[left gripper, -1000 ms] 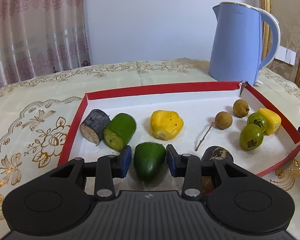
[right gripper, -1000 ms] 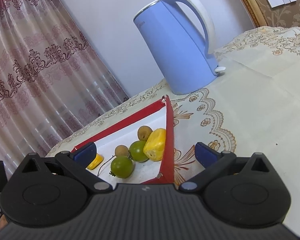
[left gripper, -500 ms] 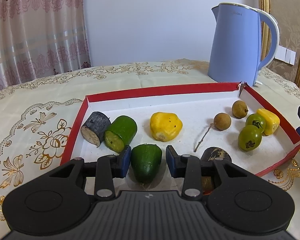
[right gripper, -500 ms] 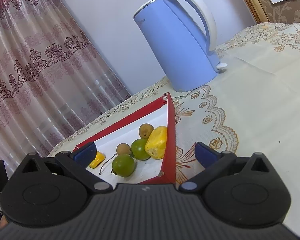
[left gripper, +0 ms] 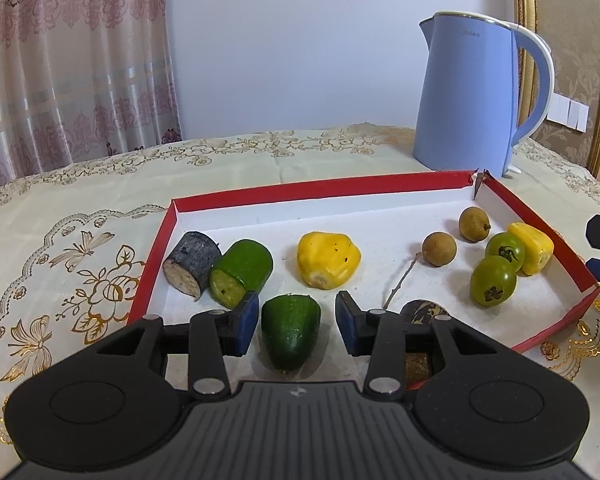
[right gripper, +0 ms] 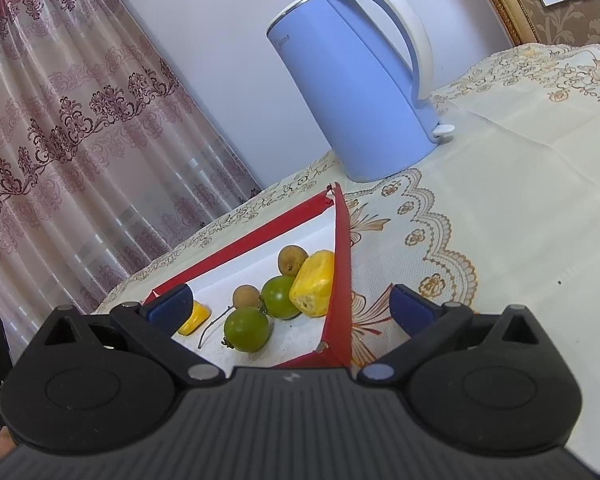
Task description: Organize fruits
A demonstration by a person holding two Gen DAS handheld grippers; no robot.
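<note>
Fruits (left gripper: 328, 260) in tray (left gripper: 320, 191), kettle (left gripper: 468, 96) behind.

Both of my wrist cameras give bright, even, soft pictures, with daylight filtering through the sheer curtain (left gripper: 72, 68) on the left and only faint, short shadows under the fruit on the white floor of the red-rimmed tray (left gripper: 324, 190). The fisheye lens bends the far wall and the blue kettle (right gripper: 352, 92) toward the edges and darkens the extreme corners. Focus is sharp across the tablecloth (left gripper: 80, 220) and tray with no motion blur, and my own black gripper bodies sit dark and matte along the near edge.
</note>
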